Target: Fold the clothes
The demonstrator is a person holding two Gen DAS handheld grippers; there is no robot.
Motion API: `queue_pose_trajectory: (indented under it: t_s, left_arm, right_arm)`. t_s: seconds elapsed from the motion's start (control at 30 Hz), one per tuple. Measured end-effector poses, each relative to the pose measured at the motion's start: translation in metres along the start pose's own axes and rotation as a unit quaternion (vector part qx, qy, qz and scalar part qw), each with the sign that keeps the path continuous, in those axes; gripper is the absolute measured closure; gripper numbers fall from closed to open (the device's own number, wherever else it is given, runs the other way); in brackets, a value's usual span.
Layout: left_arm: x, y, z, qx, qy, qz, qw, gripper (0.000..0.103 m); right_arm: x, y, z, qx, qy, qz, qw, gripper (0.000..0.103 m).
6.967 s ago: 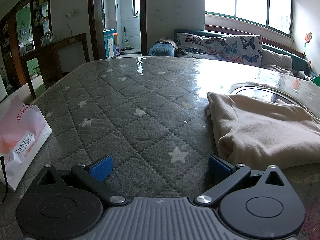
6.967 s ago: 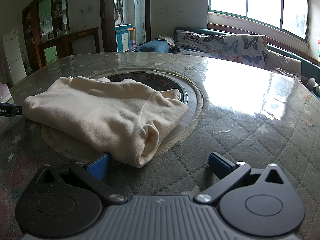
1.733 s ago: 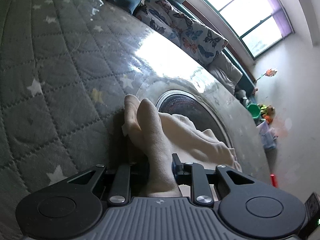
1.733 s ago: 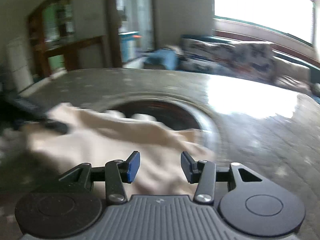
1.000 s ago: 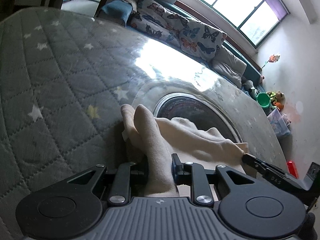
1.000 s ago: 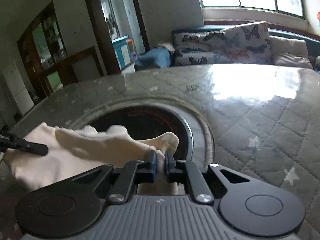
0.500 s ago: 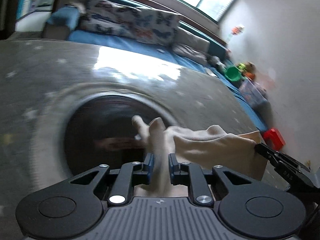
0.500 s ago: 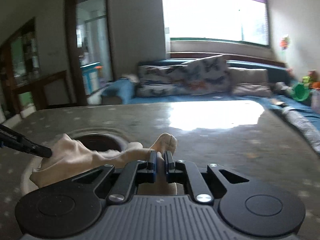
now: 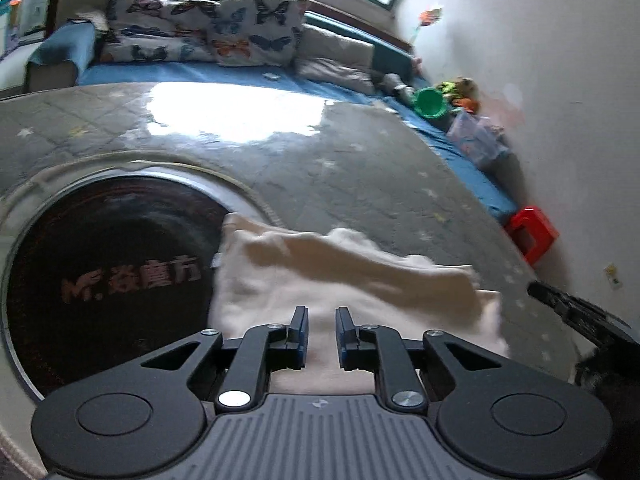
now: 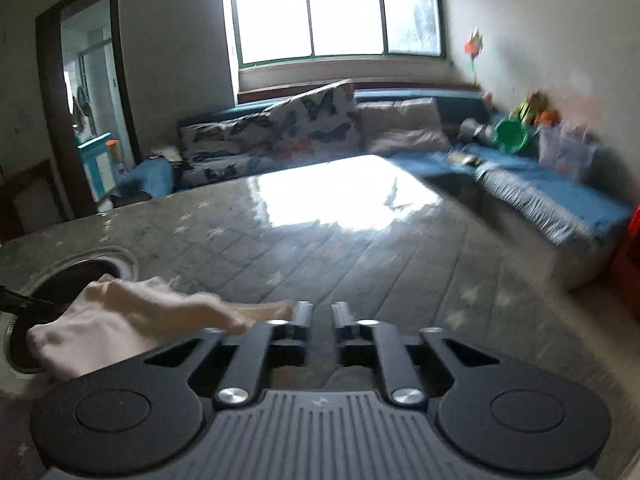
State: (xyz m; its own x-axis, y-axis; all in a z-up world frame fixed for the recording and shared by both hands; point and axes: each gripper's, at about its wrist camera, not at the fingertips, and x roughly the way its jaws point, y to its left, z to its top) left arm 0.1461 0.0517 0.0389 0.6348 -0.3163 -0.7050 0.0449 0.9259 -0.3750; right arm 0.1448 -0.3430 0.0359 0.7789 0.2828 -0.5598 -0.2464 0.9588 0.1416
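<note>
A cream folded garment point(image 9: 344, 280) lies on the grey quilted table point(image 9: 360, 168), partly over the black round inset plate point(image 9: 108, 272). My left gripper point(image 9: 321, 320) hovers over its near edge, jaws slightly apart with nothing between them. In the right wrist view the garment point(image 10: 132, 320) lies to the left of my right gripper point(image 10: 321, 314), whose jaws are slightly apart and empty, over bare table. The right gripper's tip shows at the right edge of the left wrist view point(image 9: 568, 308).
A blue sofa with butterfly cushions point(image 9: 208, 36) runs behind the table. A red stool point(image 9: 532, 232) stands by the wall on the right. A green bucket point(image 10: 510, 134) and toys sit on the sofa's far end.
Both grippers carried the garment rightward across the table, then let go: jaws that were shut on the cloth half a second ago are now slightly apart, and the garment lies flat.
</note>
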Motion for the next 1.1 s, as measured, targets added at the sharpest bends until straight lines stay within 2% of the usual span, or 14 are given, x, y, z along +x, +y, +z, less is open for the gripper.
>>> queue_pose_trajectory:
  t_s: [0.03,0.07,0.13,0.2,0.3,0.4,0.5,0.57,0.6,0.63,0.7,0.8,0.93,1.1]
  left_arm:
    - [0.000,0.003,0.000,-0.003,-0.002,0.009,1.0000,0.087]
    - [-0.001,0.008,0.000,-0.007,-0.005,0.018,0.9998,0.083]
    - [-0.002,0.016,0.000,-0.014,-0.012,0.032,0.9993,0.073]
    - [-0.002,0.022,0.000,-0.014,-0.019,0.047,0.9986,0.057]
    - [0.002,0.028,-0.003,-0.011,-0.024,0.070,0.9972,0.048]
    - [0.011,0.036,-0.005,-0.016,-0.014,0.076,0.9969,0.044]
    - [0.019,0.040,-0.006,-0.018,-0.005,0.062,0.9979,0.044]
    - [0.023,0.037,-0.005,-0.010,-0.002,0.050,0.9987,0.046]
    - [0.024,0.035,-0.004,-0.006,0.000,0.044,0.9990,0.046]
    - [0.027,0.032,-0.004,-0.001,0.002,0.040,0.9992,0.047]
    - [0.032,0.026,-0.003,0.005,0.010,0.028,0.9996,0.073]
    - [0.034,0.015,-0.002,0.017,0.010,0.029,0.9994,0.084]
    - [0.026,-0.003,0.002,0.024,-0.004,0.002,0.9997,0.086]
    - [0.027,-0.037,0.006,0.033,-0.007,-0.044,0.9985,0.087]
  right_arm:
    - [0.004,0.001,-0.004,0.005,0.005,0.010,1.000,0.066]
    - [0.008,0.003,-0.007,0.005,0.009,0.017,1.000,0.066]
    - [0.015,0.007,-0.013,0.005,0.018,0.031,0.999,0.064]
    - [0.023,0.010,-0.017,0.005,0.026,0.033,0.999,0.062]
    - [0.034,0.013,-0.021,0.008,0.037,0.036,0.999,0.062]
    - [0.042,0.014,-0.024,0.010,0.043,0.034,0.998,0.062]
    - [0.044,0.014,-0.026,0.015,0.038,0.039,0.998,0.063]
    - [0.045,0.013,-0.026,0.017,0.039,0.046,0.998,0.075]
    - [0.045,0.012,-0.026,0.022,0.040,0.053,0.998,0.085]
    - [0.045,0.011,-0.026,0.028,0.040,0.057,0.997,0.087]
    - [0.043,0.012,-0.026,0.029,0.035,0.055,0.997,0.088]
    - [0.032,0.015,-0.023,0.018,0.017,0.039,0.999,0.089]
    - [0.008,0.014,-0.010,-0.001,-0.014,0.021,1.000,0.089]
    - [-0.017,0.005,0.008,-0.026,-0.041,-0.026,0.998,0.089]
